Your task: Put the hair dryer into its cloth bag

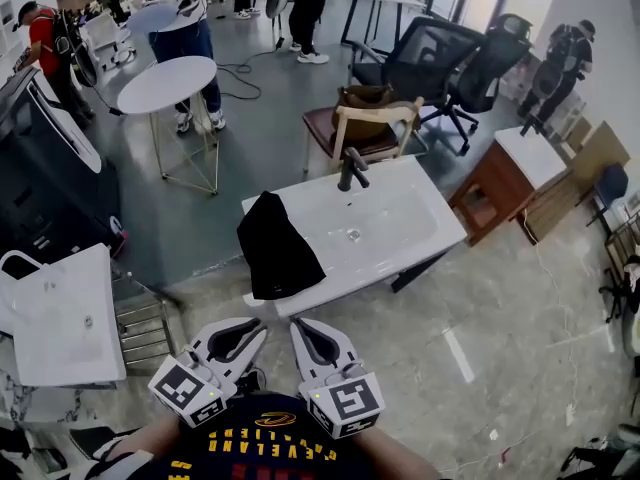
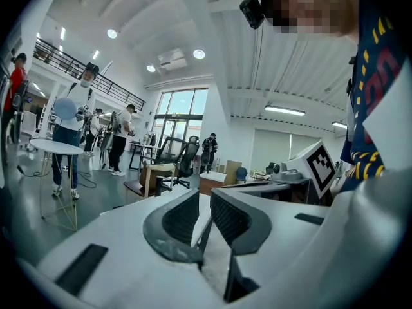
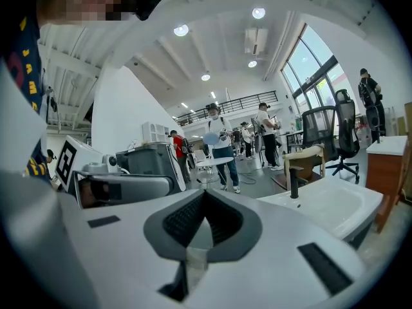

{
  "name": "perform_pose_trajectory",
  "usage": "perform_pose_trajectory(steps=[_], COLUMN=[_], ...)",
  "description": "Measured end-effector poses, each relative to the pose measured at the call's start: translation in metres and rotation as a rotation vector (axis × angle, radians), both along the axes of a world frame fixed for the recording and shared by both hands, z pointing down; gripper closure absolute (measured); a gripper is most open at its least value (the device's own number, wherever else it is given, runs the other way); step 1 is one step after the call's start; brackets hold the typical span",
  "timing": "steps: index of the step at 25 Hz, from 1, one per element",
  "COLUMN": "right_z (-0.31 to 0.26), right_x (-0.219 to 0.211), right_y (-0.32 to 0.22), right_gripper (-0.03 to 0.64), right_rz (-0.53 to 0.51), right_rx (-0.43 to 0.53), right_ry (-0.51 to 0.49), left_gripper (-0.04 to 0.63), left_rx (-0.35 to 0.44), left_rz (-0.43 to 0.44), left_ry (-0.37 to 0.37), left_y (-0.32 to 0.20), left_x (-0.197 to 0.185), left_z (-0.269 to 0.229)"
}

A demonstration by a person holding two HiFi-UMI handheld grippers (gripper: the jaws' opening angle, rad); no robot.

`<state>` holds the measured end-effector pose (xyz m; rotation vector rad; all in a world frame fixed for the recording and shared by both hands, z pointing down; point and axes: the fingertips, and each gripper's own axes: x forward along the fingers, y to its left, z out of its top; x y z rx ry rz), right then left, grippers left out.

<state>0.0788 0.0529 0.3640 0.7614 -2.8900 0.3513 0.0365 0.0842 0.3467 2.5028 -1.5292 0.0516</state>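
Note:
A black cloth bag [image 1: 275,243] lies crumpled on the left end of a white sink counter [image 1: 400,228] and hangs a little over its front edge. I cannot make out a hair dryer apart from this black bundle. A black faucet [image 1: 350,168] stands at the counter's back edge. My left gripper [image 1: 262,325] and right gripper [image 1: 296,323] are side by side close to my chest, short of the counter, both shut and holding nothing. In the right gripper view the shut jaw tips [image 3: 205,192] point past the sink [image 3: 335,205].
A round white table [image 1: 167,85] stands at the back left. A wooden chair [image 1: 372,118] and black office chairs [image 1: 430,53] are behind the sink. A wooden cabinet [image 1: 505,178] stands to the right and another white basin [image 1: 60,318] at the left. People stand at the back.

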Motion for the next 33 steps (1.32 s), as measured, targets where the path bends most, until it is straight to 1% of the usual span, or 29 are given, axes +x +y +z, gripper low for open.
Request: perform_pose_trajectory(steps=[11,15,19,26,33], right_z=[-0.008,-0.005,-0.009,-0.002,0.000], right_x=[-0.011,-0.010,-0.011,-0.012,-0.010], right_y=[-0.009,-0.009,-0.013,-0.017,-0.019], right_gripper=[0.609,0.609,0.609,0.609,0.609], right_rz=[0.041,0.054,0.057,0.057,0.054], right_rx=[0.026,0.015,0.026,0.016,0.011], right_ry=[0.008,0.012,0.017,0.017,0.023], left_gripper=[0.540,0.540,0.540,0.540,0.540], left_rx=[0.010,0.003,0.010,0.012,0.014], left_rz=[0.023,0.025,0.021,-0.008,-0.018], left_ry=[0.017,0.026,0.026,0.038,0.034], left_y=[-0.009,-0.009,-0.012,-0.018,-0.018], left_x=[-0.016,-0.017,-0.019,-0.027,-0.026], left_z=[-0.002,0.002,-0.001,0.001,0.000])
